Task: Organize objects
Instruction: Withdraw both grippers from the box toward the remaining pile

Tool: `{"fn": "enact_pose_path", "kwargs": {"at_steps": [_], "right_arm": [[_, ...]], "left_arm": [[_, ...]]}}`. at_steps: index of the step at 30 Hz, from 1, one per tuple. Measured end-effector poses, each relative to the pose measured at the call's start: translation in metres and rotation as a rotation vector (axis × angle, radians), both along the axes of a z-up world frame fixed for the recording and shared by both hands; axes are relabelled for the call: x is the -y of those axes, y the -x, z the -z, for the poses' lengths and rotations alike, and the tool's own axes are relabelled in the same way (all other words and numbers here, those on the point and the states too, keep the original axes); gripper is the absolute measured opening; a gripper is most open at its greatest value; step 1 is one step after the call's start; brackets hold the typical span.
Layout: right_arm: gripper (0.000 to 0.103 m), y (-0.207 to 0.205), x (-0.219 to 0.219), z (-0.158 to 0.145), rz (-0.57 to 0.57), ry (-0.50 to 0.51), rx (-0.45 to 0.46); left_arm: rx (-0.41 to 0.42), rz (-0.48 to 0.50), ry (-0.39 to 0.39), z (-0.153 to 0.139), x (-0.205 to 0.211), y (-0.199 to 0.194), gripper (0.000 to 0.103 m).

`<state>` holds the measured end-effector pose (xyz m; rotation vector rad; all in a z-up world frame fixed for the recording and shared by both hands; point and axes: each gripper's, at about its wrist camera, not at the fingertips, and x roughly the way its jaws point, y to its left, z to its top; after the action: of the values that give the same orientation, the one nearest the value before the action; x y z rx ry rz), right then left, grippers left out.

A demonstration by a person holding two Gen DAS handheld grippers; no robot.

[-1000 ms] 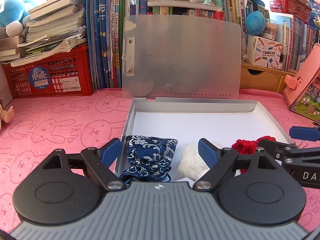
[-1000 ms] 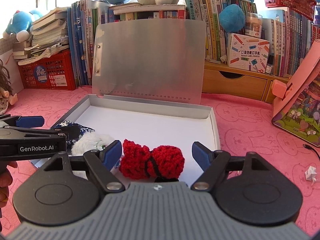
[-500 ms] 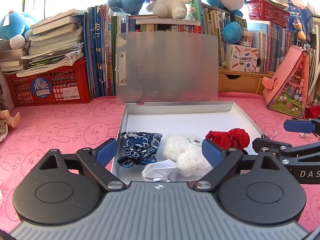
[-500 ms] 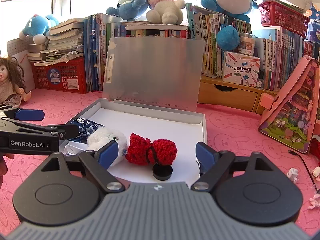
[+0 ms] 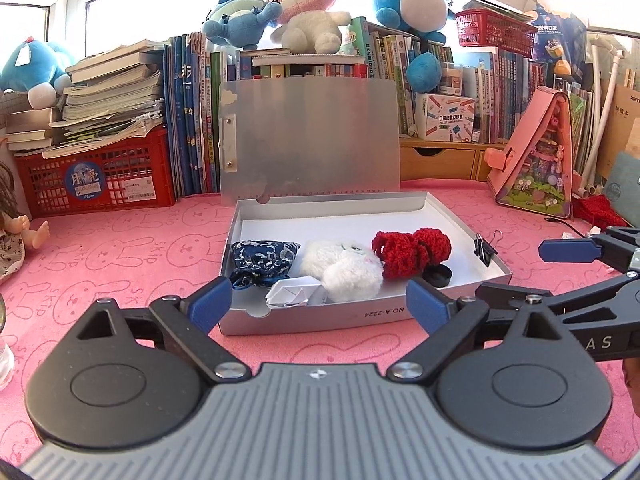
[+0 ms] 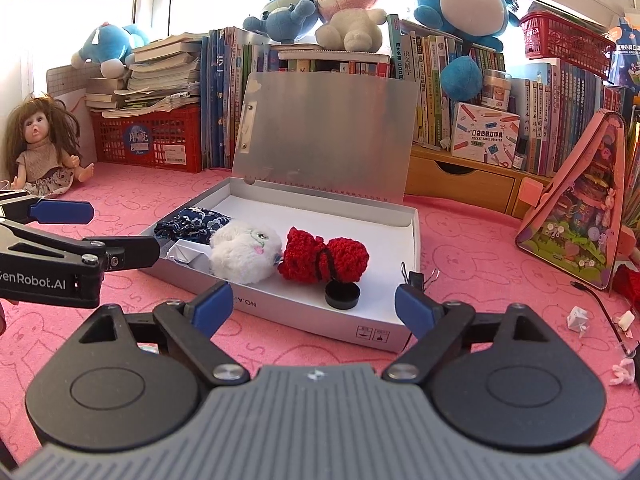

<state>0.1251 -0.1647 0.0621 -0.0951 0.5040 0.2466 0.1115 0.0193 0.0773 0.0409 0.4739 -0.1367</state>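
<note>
An open silver box (image 5: pixel 320 314) (image 6: pixel 304 316) lies on the pink cloth with its lid (image 5: pixel 312 140) standing upright. Inside lie a blue patterned pouch (image 5: pixel 262 260) (image 6: pixel 192 224), a white fluffy toy (image 5: pixel 344 268) (image 6: pixel 244 252), a red knitted piece (image 5: pixel 412 250) (image 6: pixel 324 258), a black cap (image 5: pixel 438 276) (image 6: pixel 342 295) and folded white paper (image 5: pixel 292 294) (image 6: pixel 186 252). A binder clip (image 5: pixel 486 248) (image 6: pixel 416 278) sits on the right wall. My left gripper (image 5: pixel 318 300) hangs open in front of the box, holding nothing. My right gripper (image 6: pixel 314 307) is beside it, jaws opening, nothing between them.
Books, plush toys and a red crate (image 5: pixel 96 176) line the back. A doll (image 6: pixel 44 148) sits at the left. A pink triangular case (image 5: pixel 536 164) leans at the right, with paper scraps (image 6: pixel 578 316) and a cable on the cloth near it.
Both grippers have drawn back from over the box, so its front wall now shows. Their jaws stand a little wider. The things in the box have not moved.
</note>
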Motion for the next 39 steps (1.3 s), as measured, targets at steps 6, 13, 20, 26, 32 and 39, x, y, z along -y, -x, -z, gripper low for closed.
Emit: {"fn": "enact_pose_path", "kwargs": {"at_steps": [6, 13, 20, 26, 32, 39], "right_arm": [[0.094, 0.012, 0.004, 0.005, 0.005, -0.022, -0.013], [0.095, 0.024, 0.008, 0.01, 0.005, -0.034, -0.032], [0.095, 0.035, 0.014, 0.018, 0.021, -0.066, -0.061], [0.096, 0.047, 0.025, 0.026, 0.034, -0.098, -0.077], [0.097, 0.055, 0.029, 0.037, 0.034, -0.117, -0.099], [0.097, 0.064, 0.027, 0.045, 0.009, -0.114, -0.102]], "left_arm": [[-0.002, 0.006, -0.004, 0.007, 0.001, 0.019, 0.096], [-0.011, 0.014, -0.007, 0.014, 0.003, 0.038, 0.096], [-0.023, 0.016, 0.006, 0.021, 0.003, 0.053, 0.096], [-0.032, 0.009, 0.006, 0.029, 0.002, 0.068, 0.096], [-0.064, 0.01, 0.025, 0.04, 0.0, 0.079, 0.096], [-0.079, 0.025, 0.03, 0.046, 0.004, 0.087, 0.096]]}}
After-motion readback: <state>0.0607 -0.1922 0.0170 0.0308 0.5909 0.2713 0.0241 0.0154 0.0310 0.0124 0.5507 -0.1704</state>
